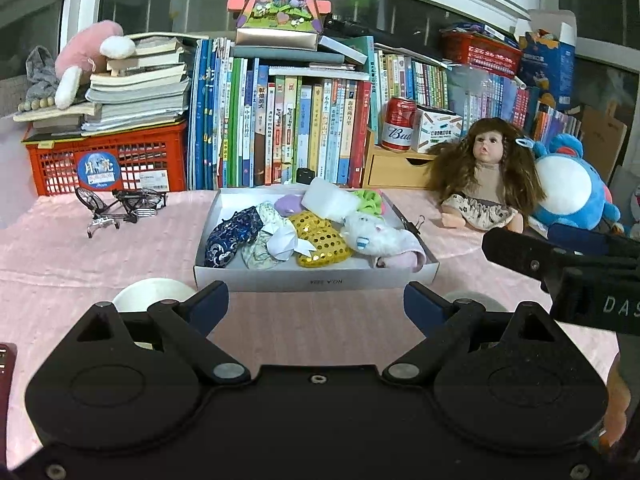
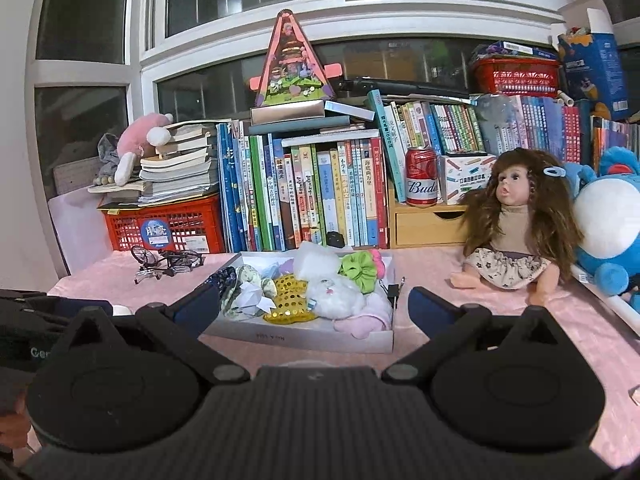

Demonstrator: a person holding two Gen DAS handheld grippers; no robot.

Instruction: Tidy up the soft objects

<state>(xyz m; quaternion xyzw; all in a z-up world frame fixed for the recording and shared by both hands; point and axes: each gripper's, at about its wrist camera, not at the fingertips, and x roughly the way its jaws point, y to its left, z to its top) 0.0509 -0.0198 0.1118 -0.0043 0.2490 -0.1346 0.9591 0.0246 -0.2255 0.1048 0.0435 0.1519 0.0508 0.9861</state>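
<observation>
A shallow white box (image 1: 312, 278) (image 2: 300, 338) sits on the pink cloth, filled with soft things: a dark blue patterned pouch (image 1: 232, 236), a gold sequin pouch (image 1: 320, 236) (image 2: 290, 298), a white plush toy (image 1: 374, 234) (image 2: 336, 292), a green scrunchie (image 2: 358, 266) and pale cloth pieces. My left gripper (image 1: 316, 304) hovers just in front of the box, open and empty. My right gripper (image 2: 314, 306) stands open too, its fingers either side of the box's near end, nothing held. The right gripper's body (image 1: 568, 268) shows at the right of the left wrist view.
A brown-haired doll (image 1: 486, 176) (image 2: 516, 220) and a blue plush (image 1: 572, 188) (image 2: 612, 216) sit to the right. A small bicycle model (image 1: 118, 208) (image 2: 168, 262) stands to the left. Books, a red crate (image 1: 108, 160), a red can (image 2: 421, 178) and a wooden drawer line the back.
</observation>
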